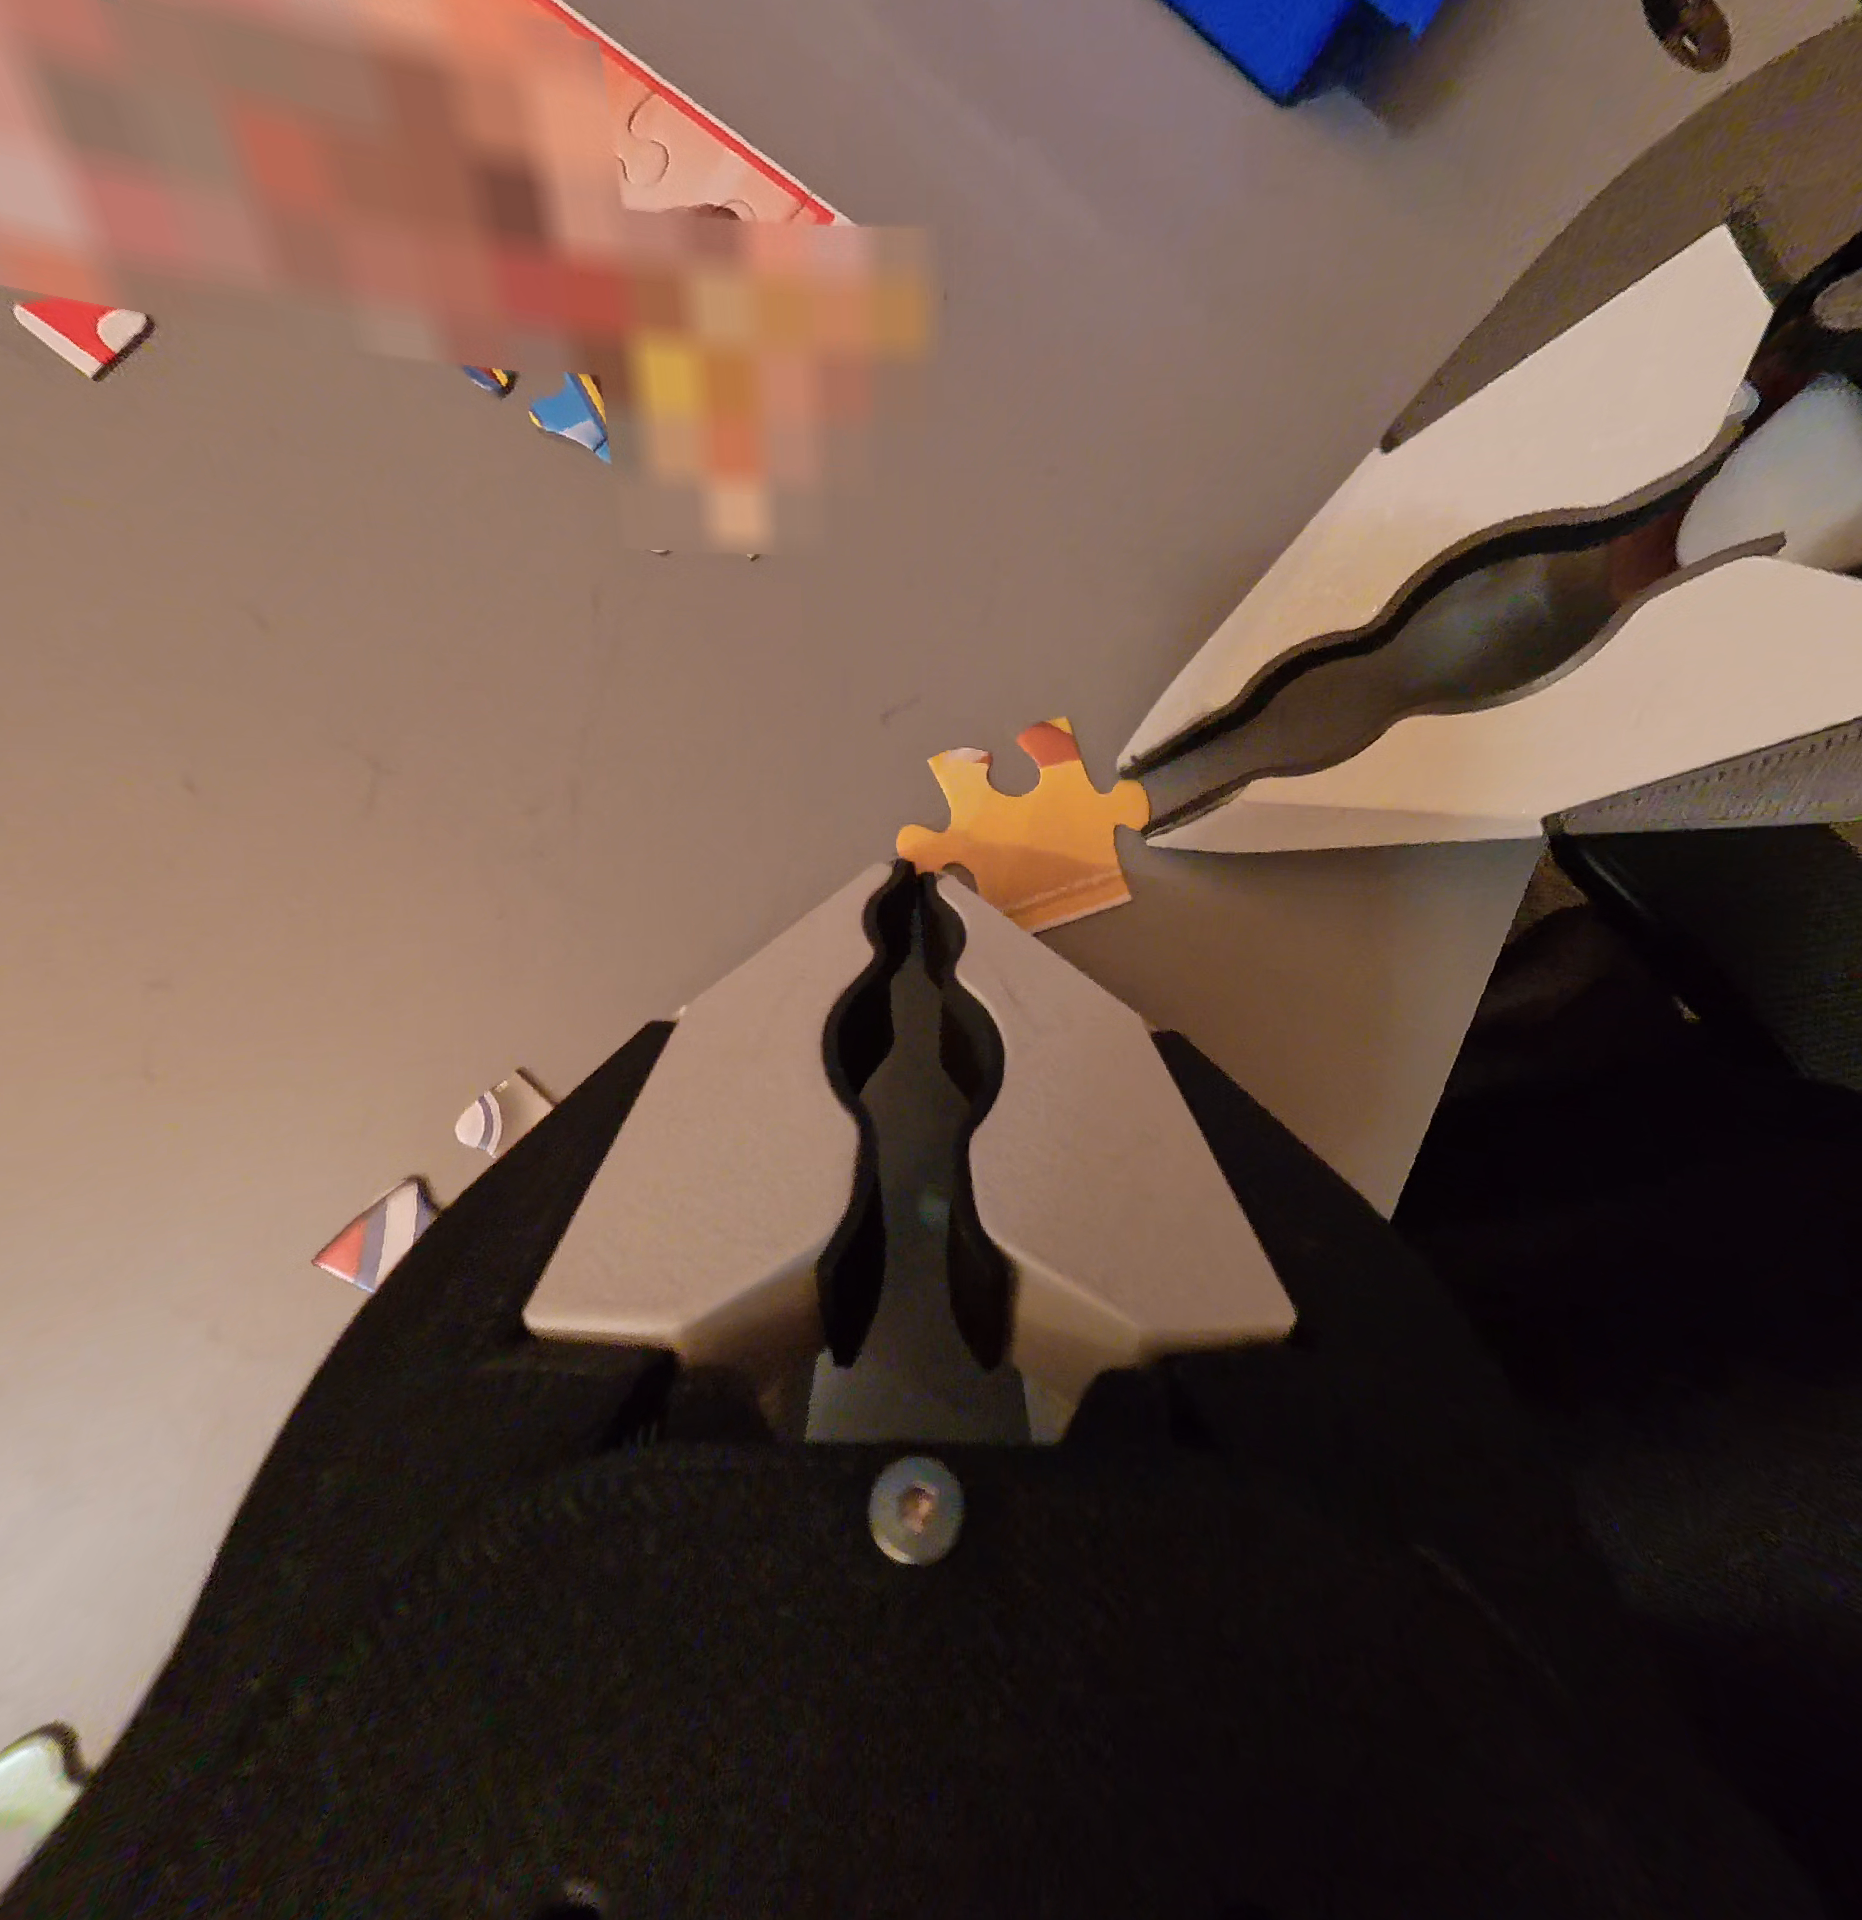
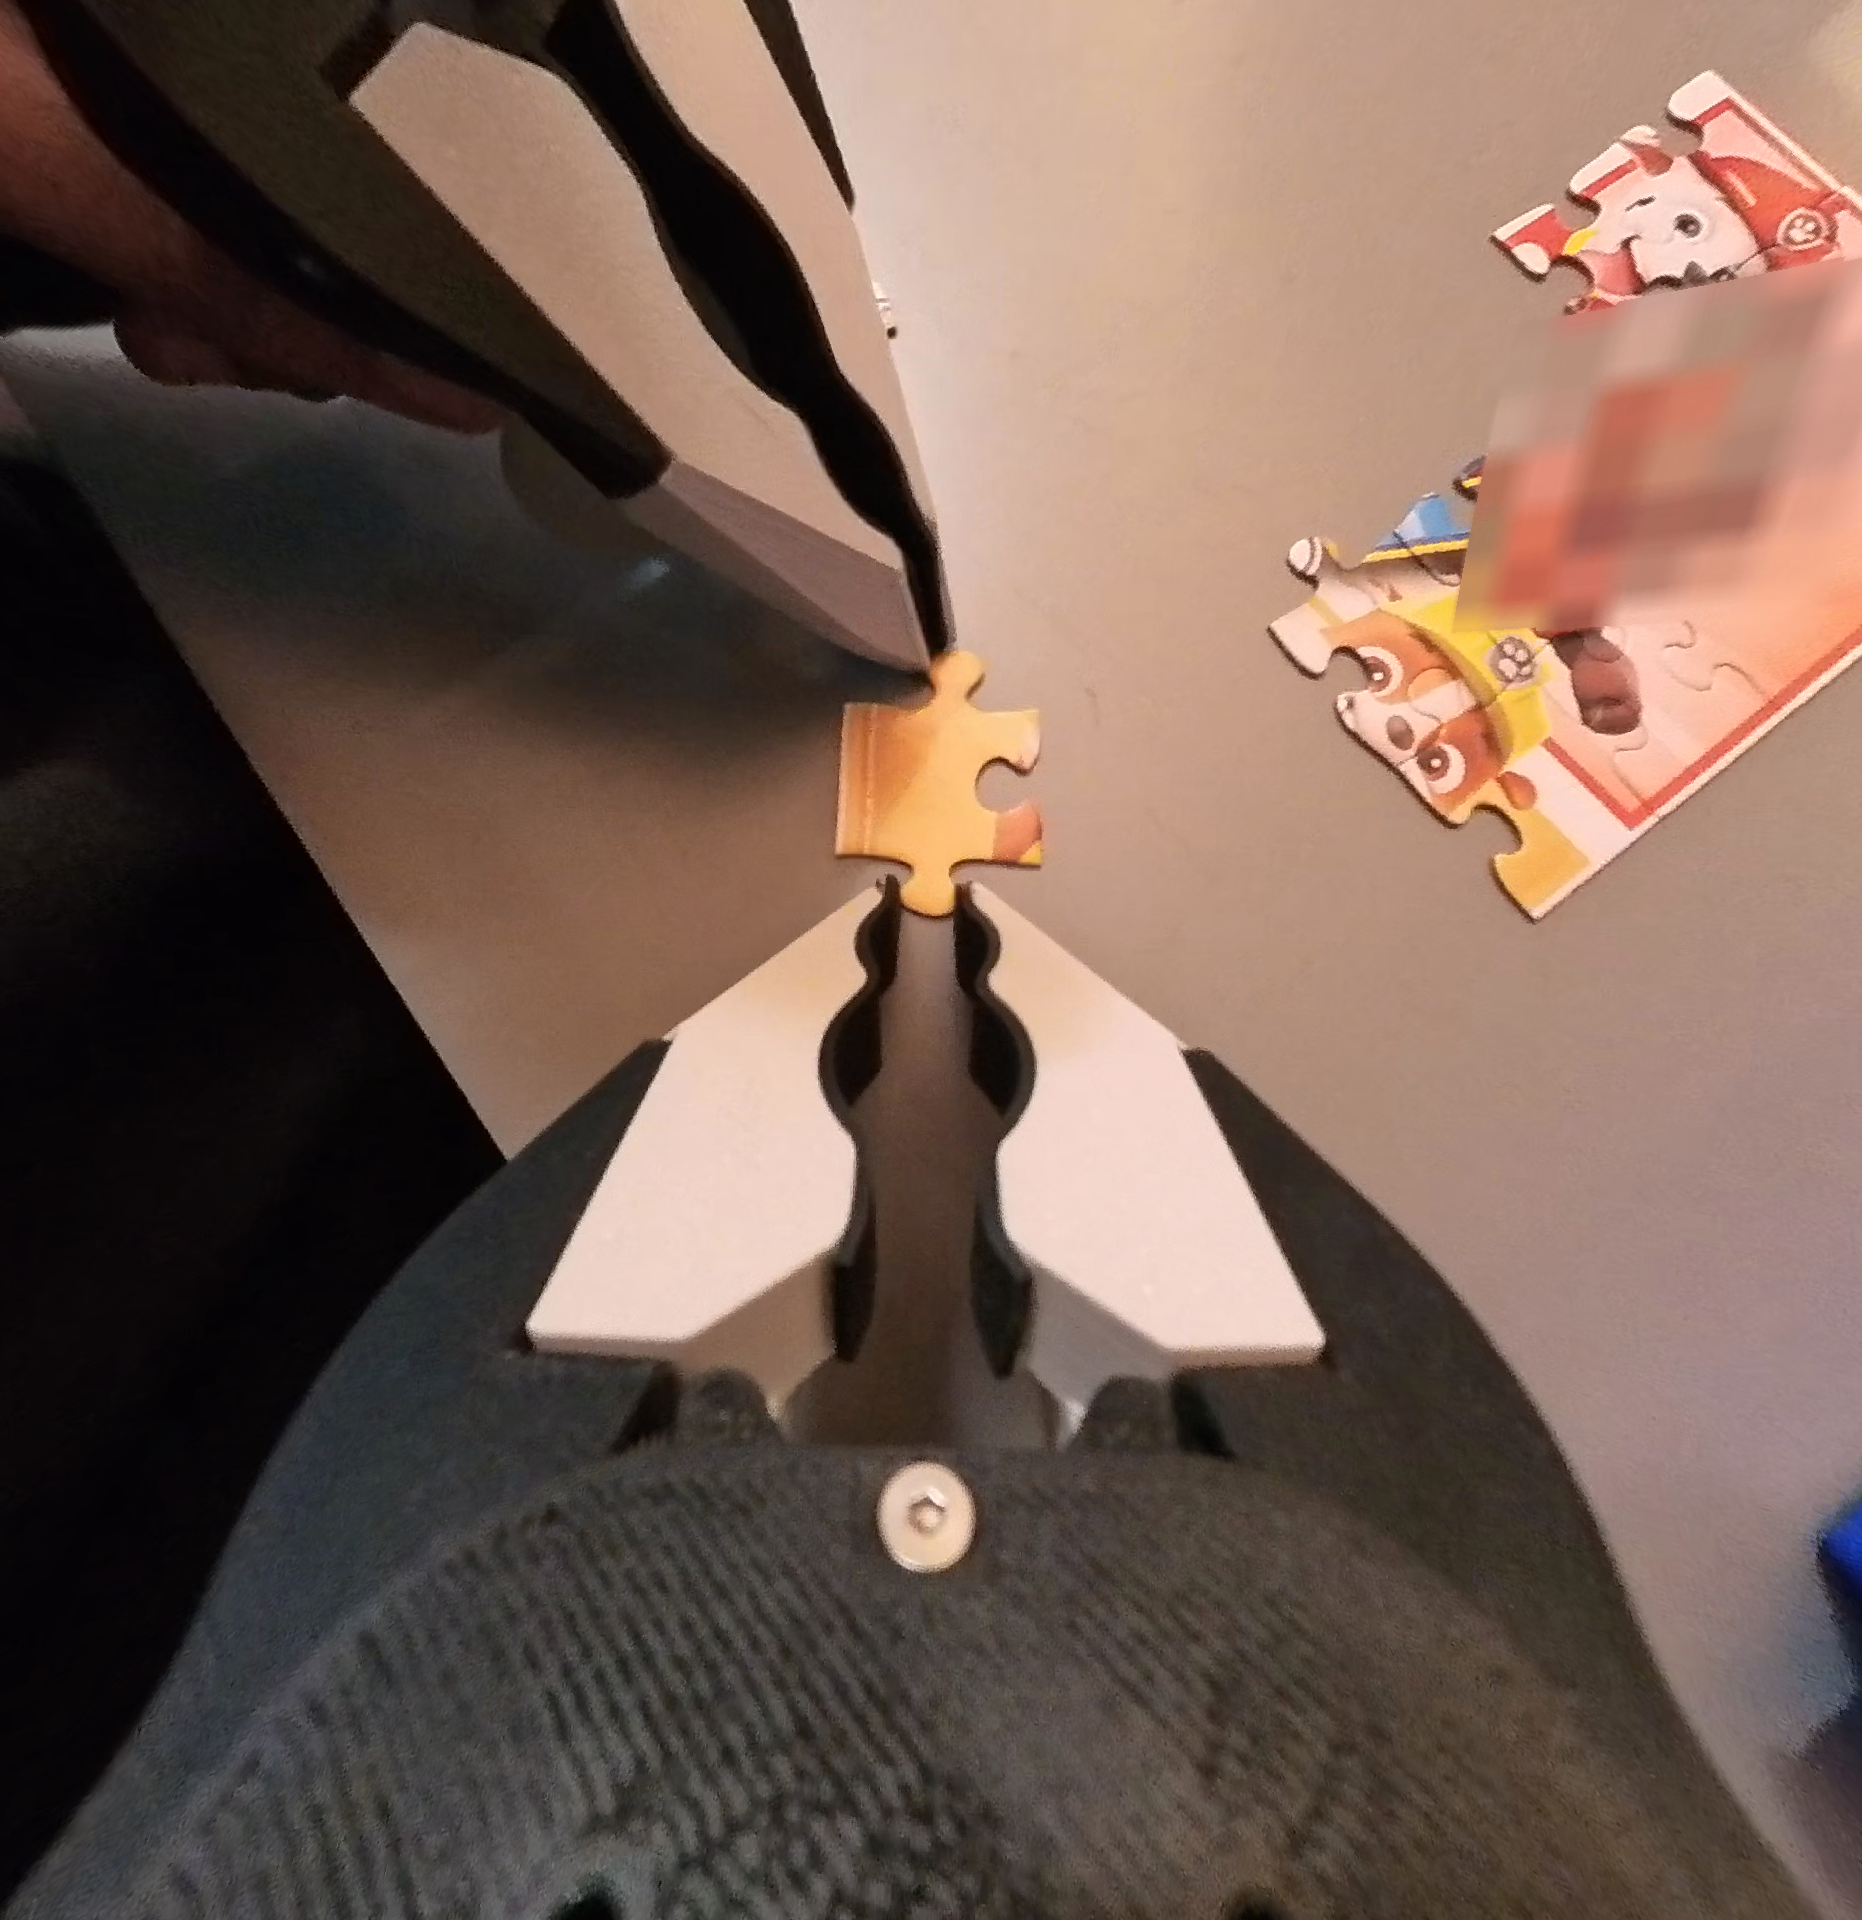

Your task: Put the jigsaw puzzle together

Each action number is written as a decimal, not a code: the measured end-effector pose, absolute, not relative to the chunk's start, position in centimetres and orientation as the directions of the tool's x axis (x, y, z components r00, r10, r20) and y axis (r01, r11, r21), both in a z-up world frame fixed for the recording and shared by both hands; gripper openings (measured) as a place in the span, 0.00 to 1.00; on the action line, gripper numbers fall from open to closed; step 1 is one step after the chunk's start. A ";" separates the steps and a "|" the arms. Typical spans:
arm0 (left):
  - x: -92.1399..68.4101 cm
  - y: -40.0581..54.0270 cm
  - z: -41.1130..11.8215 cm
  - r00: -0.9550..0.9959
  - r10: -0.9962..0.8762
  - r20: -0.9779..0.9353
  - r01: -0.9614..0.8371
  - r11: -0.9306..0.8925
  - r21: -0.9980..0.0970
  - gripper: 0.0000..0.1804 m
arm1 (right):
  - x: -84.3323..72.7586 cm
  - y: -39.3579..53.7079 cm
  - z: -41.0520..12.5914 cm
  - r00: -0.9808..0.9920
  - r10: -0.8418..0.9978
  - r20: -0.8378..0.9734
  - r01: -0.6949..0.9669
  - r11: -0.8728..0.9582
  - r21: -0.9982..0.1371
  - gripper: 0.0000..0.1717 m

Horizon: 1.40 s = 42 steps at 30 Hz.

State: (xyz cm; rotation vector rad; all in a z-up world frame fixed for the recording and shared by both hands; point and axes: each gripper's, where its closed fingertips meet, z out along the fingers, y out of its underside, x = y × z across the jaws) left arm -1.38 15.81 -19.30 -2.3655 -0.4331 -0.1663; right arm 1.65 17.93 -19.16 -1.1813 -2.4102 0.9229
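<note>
Pinched by one knob at the tips of the left gripper [image 1: 919,878], whose jaws are shut on it, a yellow puzzle piece [image 1: 1031,821] is kept level just above the grey table [image 1: 387,779], apparently so it stays flat. The right gripper [image 2: 927,899] is narrowed round the opposite knob [image 2: 929,891] w/ its pads beside it; firm pressing can't be told, so it's counted as open. Ahead & right of the right gripper, an assembled puzzle section [image 2: 1529,748] is seen; no readable writing is made out.
</note>
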 end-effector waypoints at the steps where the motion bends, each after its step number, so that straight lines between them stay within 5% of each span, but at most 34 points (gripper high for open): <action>1: -1.4 15.9 -19.3 0.934 0.264 0.241 0.357 -0.686 -0.634 0.00 | 1.7 17.9 -19.2 -0.615 0.789 -0.011 0.596 0.455 -0.662 0.05; 42: -2.0 16.6 -19.3 0.920 0.288 0.267 0.393 -0.665 -0.636 0.00 | 1.2 18.4 -19.1 -0.574 0.819 -0.030 0.622 0.412 -0.666 0.05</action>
